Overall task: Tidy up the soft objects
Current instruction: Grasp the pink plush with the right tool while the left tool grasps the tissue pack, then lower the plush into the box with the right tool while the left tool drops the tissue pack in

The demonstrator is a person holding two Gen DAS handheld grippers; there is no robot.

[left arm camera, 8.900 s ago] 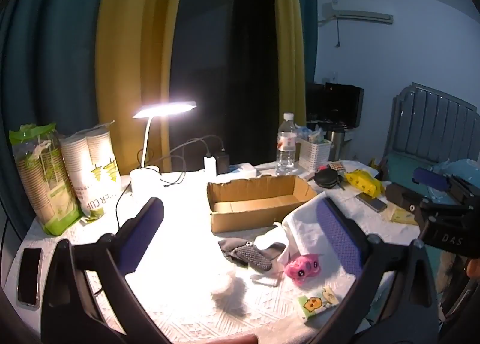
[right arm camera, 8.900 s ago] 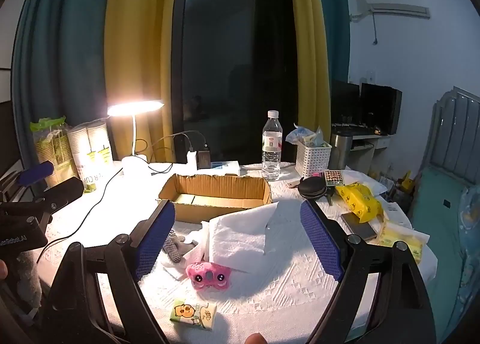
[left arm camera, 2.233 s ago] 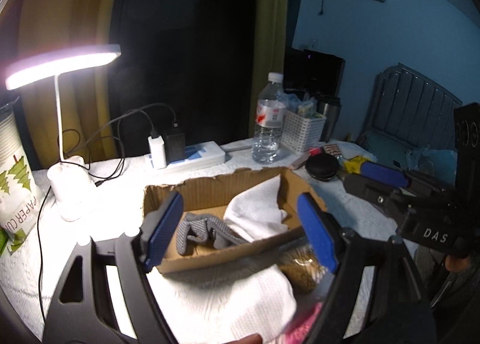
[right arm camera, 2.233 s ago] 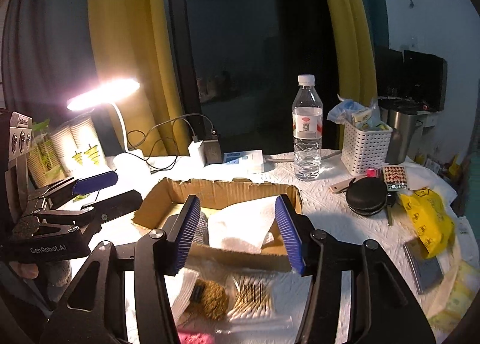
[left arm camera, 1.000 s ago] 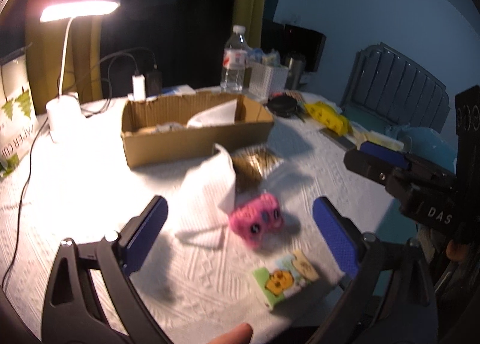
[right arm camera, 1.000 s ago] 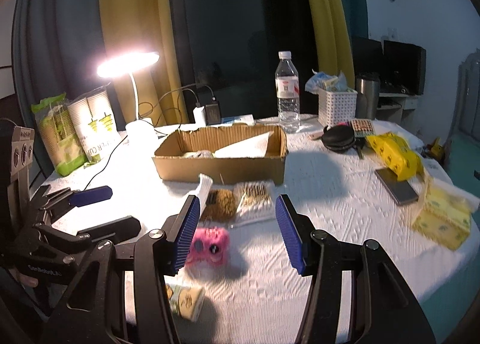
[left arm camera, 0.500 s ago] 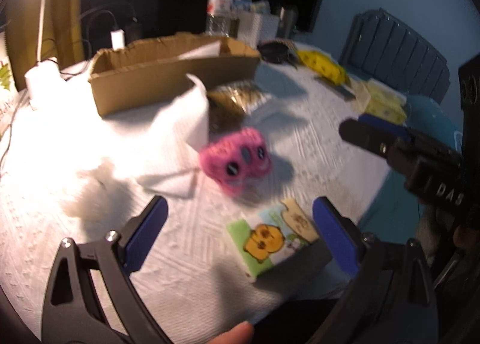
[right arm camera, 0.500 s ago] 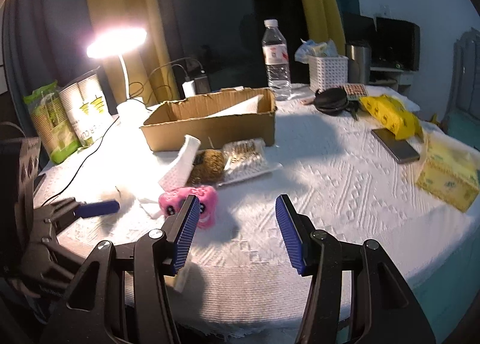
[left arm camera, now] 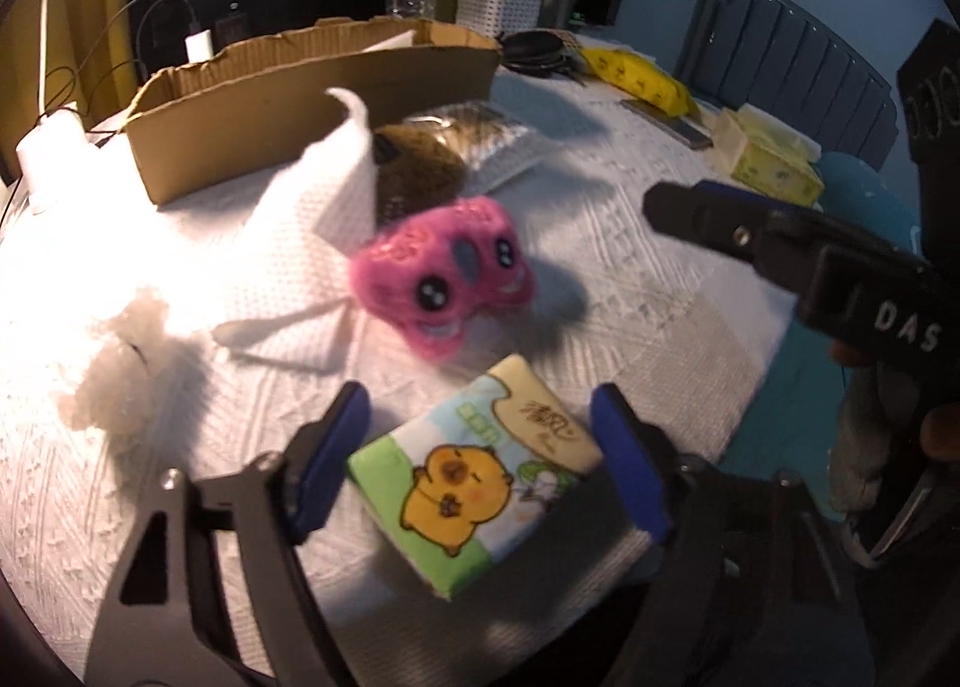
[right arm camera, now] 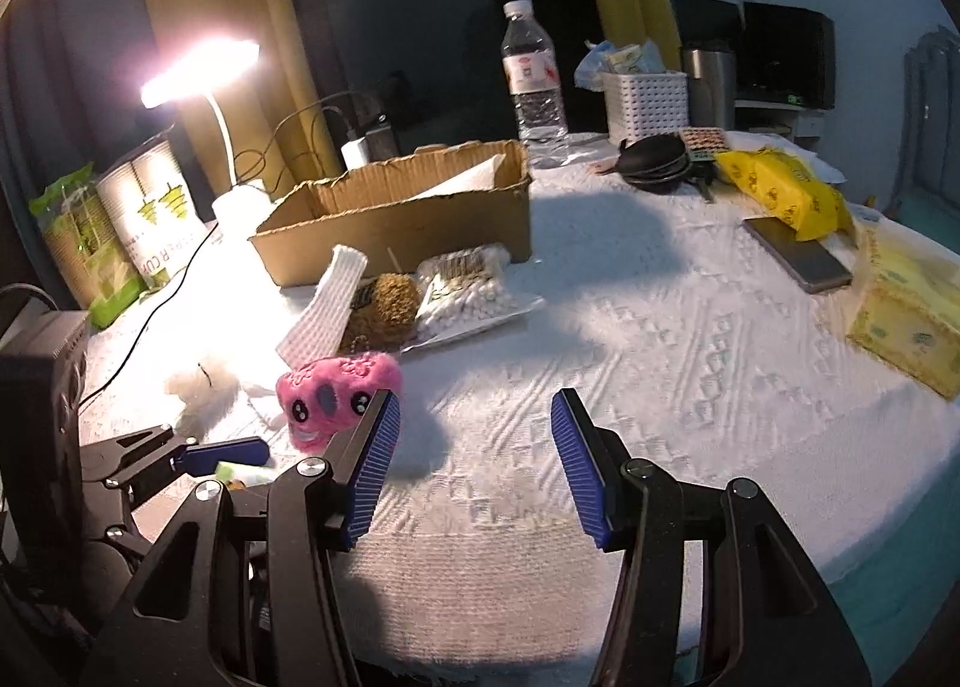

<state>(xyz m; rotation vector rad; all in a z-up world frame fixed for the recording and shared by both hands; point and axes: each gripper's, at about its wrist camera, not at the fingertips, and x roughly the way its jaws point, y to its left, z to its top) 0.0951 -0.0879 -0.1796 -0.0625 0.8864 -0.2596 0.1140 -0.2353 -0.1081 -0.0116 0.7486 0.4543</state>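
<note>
A tissue pack (left arm camera: pixel 474 474) with a cartoon animal lies at the table's near edge, between the open jaws of my left gripper (left arm camera: pixel 480 459); the pads stand on either side and I cannot tell if they touch it. A pink plush toy (left arm camera: pixel 444 273) sits just beyond it, next to a white paper towel (left arm camera: pixel 318 207) and a white fluff ball (left arm camera: pixel 114 363). The cardboard box (left arm camera: pixel 312 87) stands further back with white cloth inside. My right gripper (right arm camera: pixel 474 465) is open and empty over bare tablecloth, right of the plush (right arm camera: pixel 336 387). The left gripper's finger (right arm camera: pixel 225 453) shows there.
A brown scourer (right arm camera: pixel 387 297) and a bag of cotton swabs (right arm camera: pixel 468 291) lie before the box (right arm camera: pixel 396 213). A lamp (right arm camera: pixel 204 69), paper cups (right arm camera: pixel 153 207), water bottle (right arm camera: pixel 534 81), white basket (right arm camera: pixel 645 99), yellow packs (right arm camera: pixel 786 195), phone (right arm camera: pixel 798 255) and tissue box (right arm camera: pixel 906 321) ring the table.
My left gripper has come down and forward so the tissue pack now sits between its jaws, which have narrowed. My right gripper has shifted slightly lower and stays open.
</note>
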